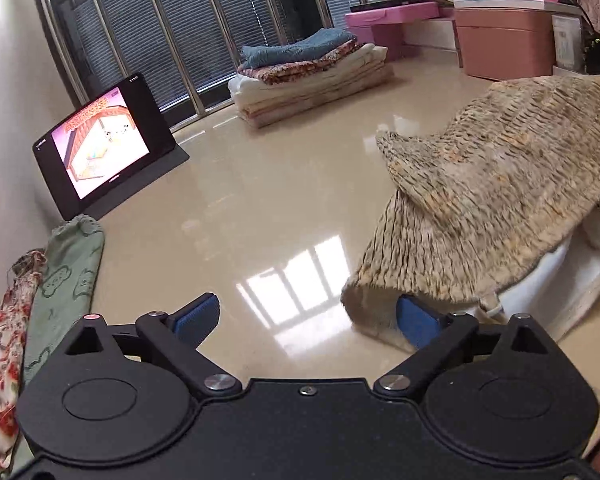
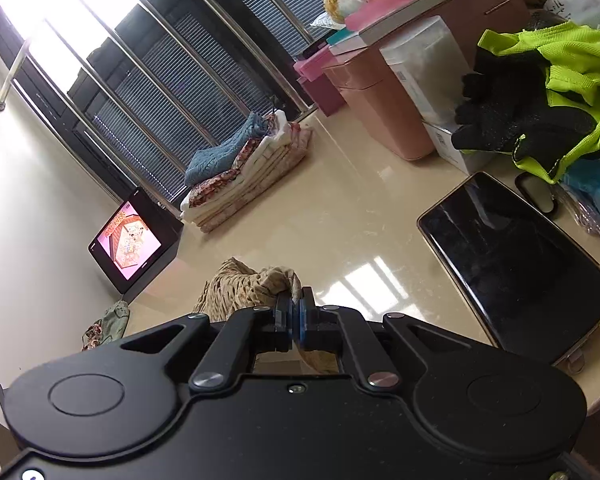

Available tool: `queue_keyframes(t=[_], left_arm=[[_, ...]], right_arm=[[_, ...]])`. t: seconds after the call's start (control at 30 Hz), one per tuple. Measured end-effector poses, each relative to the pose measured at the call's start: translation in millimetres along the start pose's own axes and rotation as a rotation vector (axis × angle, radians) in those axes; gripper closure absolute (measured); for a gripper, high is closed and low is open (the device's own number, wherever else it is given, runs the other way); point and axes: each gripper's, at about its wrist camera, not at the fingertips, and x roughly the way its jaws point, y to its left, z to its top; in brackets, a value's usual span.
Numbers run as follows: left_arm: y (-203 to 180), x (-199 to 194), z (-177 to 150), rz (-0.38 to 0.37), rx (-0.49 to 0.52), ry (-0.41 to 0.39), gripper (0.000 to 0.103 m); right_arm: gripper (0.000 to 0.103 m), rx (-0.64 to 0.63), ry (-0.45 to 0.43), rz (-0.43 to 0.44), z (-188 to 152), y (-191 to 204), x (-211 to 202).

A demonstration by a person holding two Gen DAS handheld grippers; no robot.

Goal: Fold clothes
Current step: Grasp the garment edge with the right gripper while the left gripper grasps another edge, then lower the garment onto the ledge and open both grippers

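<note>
A beige, crinkled knit garment (image 1: 500,184) hangs in the air at the right of the left wrist view, its lower hem trailing onto the glossy beige surface (image 1: 260,200). My left gripper (image 1: 306,308) is open wide. The hem drapes over its right fingertip (image 1: 414,318), and nothing is between the pads. In the right wrist view my right gripper (image 2: 296,308) is shut on a bunched edge of the same beige garment (image 2: 248,284), which falls away to the left below the fingers.
A lit tablet (image 1: 100,140) leans on the left wall. A stack of folded clothes (image 1: 308,76) lies by the window. A green cloth (image 1: 68,276) and a floral cloth (image 1: 4,340) lie at the left. A dark phone (image 2: 516,268), pink drawers (image 2: 380,92) and a neon garment (image 2: 560,80) crowd the right.
</note>
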Motion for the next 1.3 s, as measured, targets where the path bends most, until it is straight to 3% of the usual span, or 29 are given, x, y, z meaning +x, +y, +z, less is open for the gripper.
queue_keyframes(t=[0.07, 0.1, 0.13, 0.17, 0.2, 0.23, 0.33, 0.5, 0.63, 0.7, 0.8, 0.93, 1.0, 1.17, 1.2, 1.23, 1.3], left_arm=[[4, 7, 5, -0.012, -0.039, 0.014, 0.011], [5, 11, 7, -0.022, -0.058, 0.012, 0.023], [6, 15, 11, -0.031, -0.076, 0.008, 0.044], [8, 18, 15, -0.039, -0.094, 0.005, 0.057], [7, 22, 19, -0.057, -0.106, 0.01, 0.085], [8, 27, 23, -0.068, -0.131, 0.023, 0.096], [13, 26, 34, -0.045, -0.179, -0.011, 0.099], [43, -16, 73, 0.085, -0.171, -0.183, 0.1], [62, -84, 98, 0.265, -0.048, -0.352, 0.1], [60, -112, 95, 0.339, 0.036, -0.389, 0.1], [52, -124, 69, 0.342, 0.102, -0.3, 0.1], [33, -97, 8, 0.32, 0.163, -0.103, 0.098], [23, -82, -23, 0.298, 0.174, -0.011, 0.098], [15, -81, -63, 0.266, 0.123, 0.034, 0.094], [17, -82, -66, 0.272, 0.112, 0.034, 0.079], [18, -83, -69, 0.278, 0.1, 0.033, 0.058], [21, -85, -73, 0.286, 0.081, 0.026, 0.039]], right_arm=[[0.101, -0.008, 0.002, 0.001, -1, -1, 1], [0.101, -0.011, 0.003, 0.002, -1, 0, 2], [0.101, -0.016, 0.003, 0.004, -1, 0, 3], [0.101, -0.021, 0.003, 0.005, 0, 0, 5], [0.101, -0.025, 0.004, 0.007, 1, 1, 7], [0.101, -0.028, 0.004, 0.013, 4, 2, 10], [0.101, -0.063, -0.016, 0.041, 17, 15, 18], [0.101, -0.192, -0.133, 0.063, 53, 56, 12], [0.101, -0.299, -0.254, 0.078, 72, 94, -15], [0.101, -0.379, -0.297, 0.059, 68, 109, -29], [0.101, -0.524, -0.246, -0.06, 44, 119, -27], [0.1, -0.606, 0.021, -0.175, -5, 96, 11], [0.1, -0.609, 0.101, -0.213, -30, 82, 23], [0.097, -0.585, 0.147, -0.23, -63, 64, 26], [0.093, -0.589, 0.149, -0.233, -65, 63, 26], [0.084, -0.597, 0.149, -0.235, -67, 63, 26], [0.073, -0.623, 0.144, -0.238, -70, 64, 25]])
